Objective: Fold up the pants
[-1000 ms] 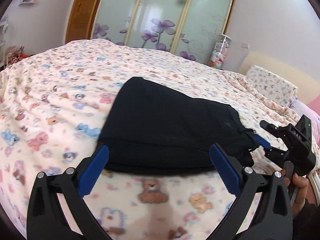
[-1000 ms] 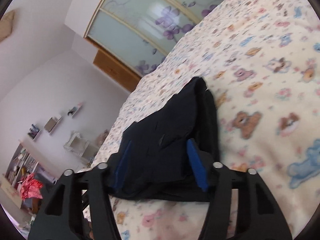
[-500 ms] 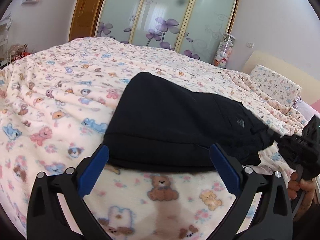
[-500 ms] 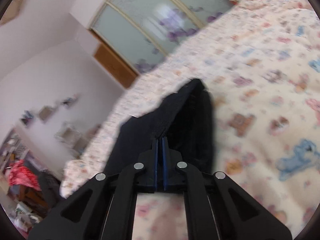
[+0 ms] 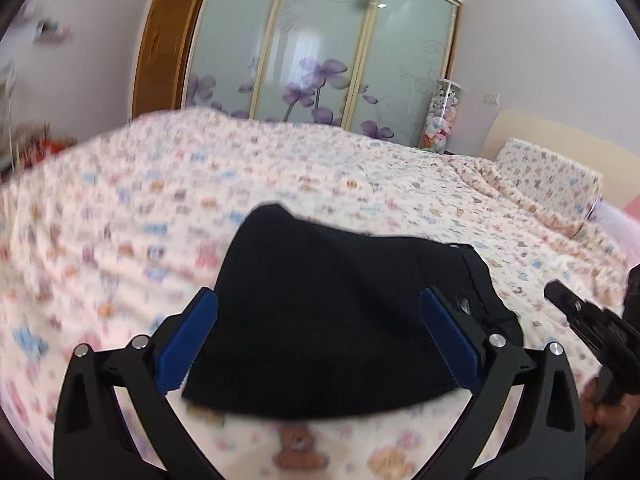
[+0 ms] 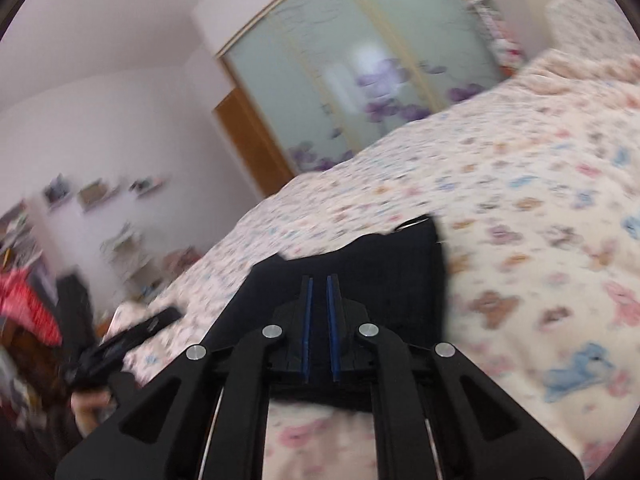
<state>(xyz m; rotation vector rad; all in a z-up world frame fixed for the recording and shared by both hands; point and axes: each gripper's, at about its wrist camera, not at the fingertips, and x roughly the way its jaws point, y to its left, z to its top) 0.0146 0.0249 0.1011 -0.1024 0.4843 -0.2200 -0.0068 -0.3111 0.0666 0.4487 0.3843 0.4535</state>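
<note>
Our left gripper [image 5: 318,296] has its blue pads spread wide and grips nothing, framing the near edge of the black pants [image 5: 340,320]. Our right gripper [image 6: 320,280] hovers just off the pants' right side. Its jaws are nearly together, a thin slit between them as they begin to part, and we see no cloth pinched there. The pants lie folded in a compact bundle on the bear-print bedspread [image 5: 160,200]. Beyond the pants stands a frosted wardrobe [image 5: 320,60] with purple flowers, and well to their right lies a pillow [image 5: 548,172].
</note>
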